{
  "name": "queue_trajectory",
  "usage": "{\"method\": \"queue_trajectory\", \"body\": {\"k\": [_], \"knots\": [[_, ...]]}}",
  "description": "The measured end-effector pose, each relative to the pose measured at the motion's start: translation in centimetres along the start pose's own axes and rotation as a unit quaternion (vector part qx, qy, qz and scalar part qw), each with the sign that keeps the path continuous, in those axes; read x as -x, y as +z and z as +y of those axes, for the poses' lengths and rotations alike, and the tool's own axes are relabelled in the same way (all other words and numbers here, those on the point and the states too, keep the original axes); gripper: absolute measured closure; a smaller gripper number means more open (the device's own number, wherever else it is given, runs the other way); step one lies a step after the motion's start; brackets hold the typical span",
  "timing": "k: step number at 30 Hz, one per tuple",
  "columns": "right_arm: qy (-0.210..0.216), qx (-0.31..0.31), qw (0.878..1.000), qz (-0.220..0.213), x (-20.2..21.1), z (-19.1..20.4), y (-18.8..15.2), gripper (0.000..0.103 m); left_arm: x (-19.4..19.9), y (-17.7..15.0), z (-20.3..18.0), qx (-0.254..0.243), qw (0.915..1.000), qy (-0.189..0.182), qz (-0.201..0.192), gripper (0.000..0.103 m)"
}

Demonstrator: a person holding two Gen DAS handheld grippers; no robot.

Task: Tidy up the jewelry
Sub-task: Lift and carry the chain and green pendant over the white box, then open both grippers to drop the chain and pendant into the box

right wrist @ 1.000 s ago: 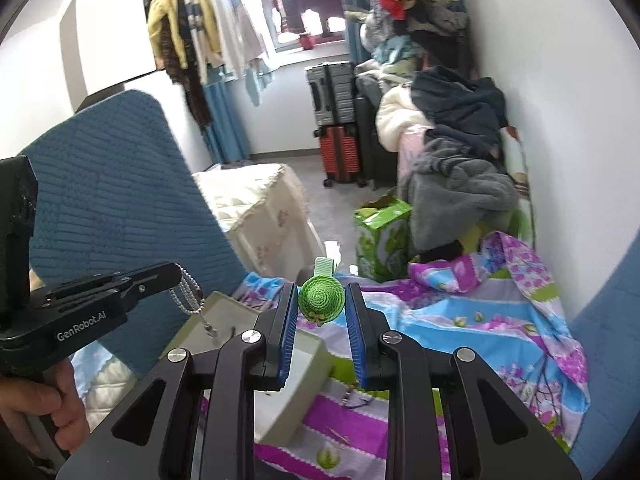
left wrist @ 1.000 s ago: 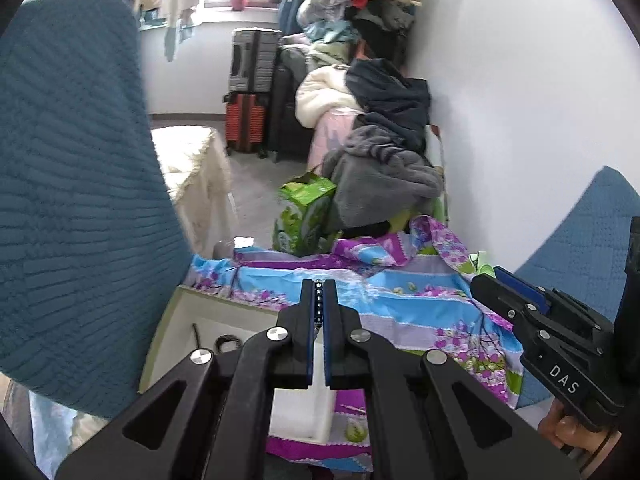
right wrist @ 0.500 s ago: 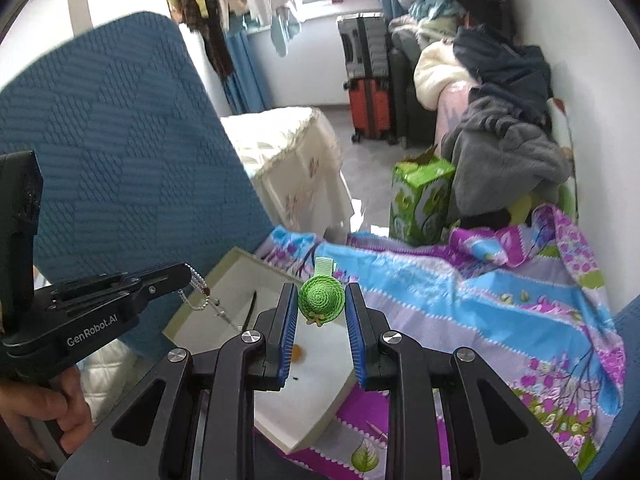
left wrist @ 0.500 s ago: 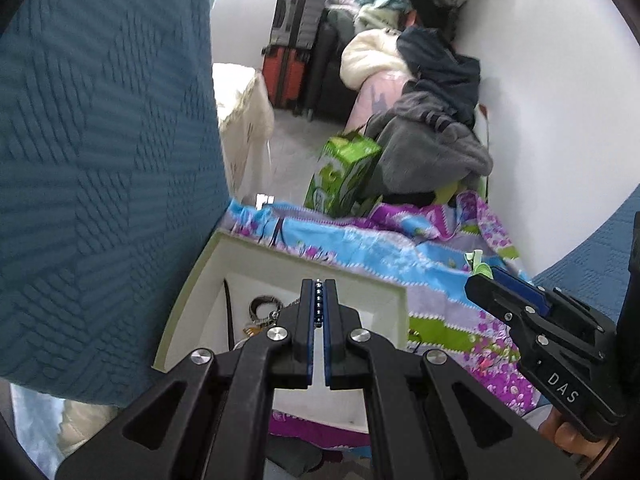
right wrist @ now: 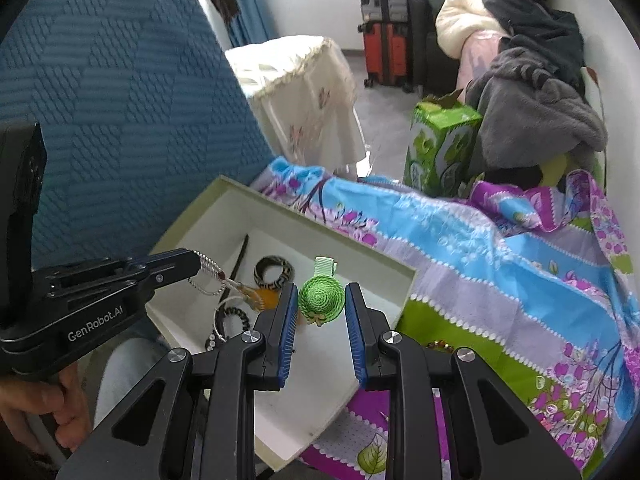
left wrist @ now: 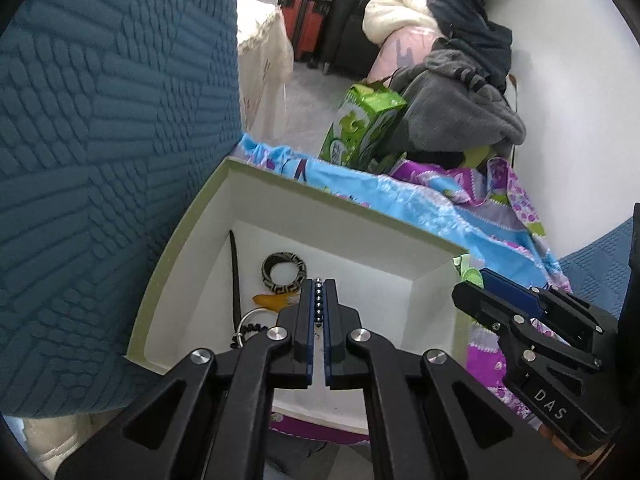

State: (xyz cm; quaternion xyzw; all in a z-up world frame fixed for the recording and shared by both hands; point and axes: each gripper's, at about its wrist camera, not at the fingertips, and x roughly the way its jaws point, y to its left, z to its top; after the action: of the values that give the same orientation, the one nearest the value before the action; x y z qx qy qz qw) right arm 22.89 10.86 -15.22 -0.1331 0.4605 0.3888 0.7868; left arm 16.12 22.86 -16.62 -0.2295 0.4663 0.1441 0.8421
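Note:
An open white box (left wrist: 240, 216) with a pale green rim (right wrist: 328, 230) lies on the flowered cloth. Inside it are a patterned black-and-tan ring (left wrist: 283, 273), a dark stick (left wrist: 234, 276), an orange piece (left wrist: 272, 301) and a black coiled tie on a ring (right wrist: 230, 318). My left gripper (left wrist: 318, 300) is shut on a silver bead chain (right wrist: 208, 276), which hangs down into the box. My right gripper (right wrist: 322, 304) is shut on a green hat-shaped hair clip (right wrist: 320, 300) and holds it above the box's near right part.
A blue quilted cushion (left wrist: 100, 140) rises directly left of the box. The flowered cloth (right wrist: 500, 260) spreads to the right, with a small beaded piece (right wrist: 440, 345) on it. A green carton (right wrist: 436, 148), piled clothes (right wrist: 532, 108) and suitcases (right wrist: 384, 40) stand behind.
Both grippers have moved forward and down over the box, each still holding its piece. The chain's hanging end now reaches the items in the box.

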Motion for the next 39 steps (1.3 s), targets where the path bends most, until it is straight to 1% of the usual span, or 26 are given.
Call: {"method": "queue_trajectory", "body": {"k": [8, 12, 16, 18, 21, 22, 24, 25, 26, 28, 33, 39], "knots": [[0.003, 0.019, 0.999, 0.035, -2.8, 0.9, -0.4, 0.081, -2.2, -0.4, 1.7, 0.011, 0.9995, 0.016, 0.025, 0.101], [0.003, 0.020, 0.999, 0.045, -3.4, 0.9, -0.3, 0.081, -2.4, -0.7, 2.0, 0.010, 0.9993, 0.019, 0.030, 0.100], [0.007, 0.014, 0.999, 0.044, -3.0, 0.7, -0.2, 0.080, -1.9, -0.8, 1.6, 0.006, 0.9993, 0.026, 0.027, 0.100], [0.013, 0.009, 0.999, 0.038, -2.4, 0.4, -0.1, 0.072, -1.6, -0.7, 1.6, 0.003, 0.9992, 0.031, 0.026, 0.100], [0.015, 0.005, 0.999, 0.029, -1.4, 0.2, 0.2, 0.071, -0.8, -0.6, 1.3, 0.001, 0.9992, 0.033, 0.020, 0.100], [0.015, 0.004, 1.000, 0.026, -1.0, 0.1, 0.2, 0.070, -0.4, -0.6, 1.2, 0.001, 0.9993, 0.033, 0.018, 0.099], [0.013, 0.002, 1.000, 0.017, 0.0, -0.2, 0.4, 0.068, 0.3, -0.6, 0.9, 0.002, 0.9994, 0.032, 0.011, 0.085], [0.013, 0.001, 1.000, 0.012, 0.5, -0.2, 0.4, 0.068, 0.9, -0.6, 0.7, 0.001, 0.9995, 0.030, 0.005, 0.067], [0.012, 0.000, 1.000, 0.003, 1.4, -0.4, 0.5, 0.066, 1.4, -0.6, 0.5, -0.002, 0.9995, 0.031, -0.003, 0.056], [0.012, -0.002, 1.000, -0.011, 2.7, -0.6, 0.6, 0.064, 2.8, -0.5, -0.1, -0.008, 0.9991, 0.034, -0.023, 0.054], [0.009, -0.002, 0.998, -0.056, 7.1, -1.0, 0.9, 0.062, 5.8, -0.2, -1.7, -0.014, 0.9979, 0.026, -0.058, 0.054], [-0.003, -0.002, 0.994, -0.112, 12.2, -1.5, 0.6, 0.061, 10.7, 0.2, -4.2, -0.031, 0.9926, 0.010, -0.118, 0.054]]}}
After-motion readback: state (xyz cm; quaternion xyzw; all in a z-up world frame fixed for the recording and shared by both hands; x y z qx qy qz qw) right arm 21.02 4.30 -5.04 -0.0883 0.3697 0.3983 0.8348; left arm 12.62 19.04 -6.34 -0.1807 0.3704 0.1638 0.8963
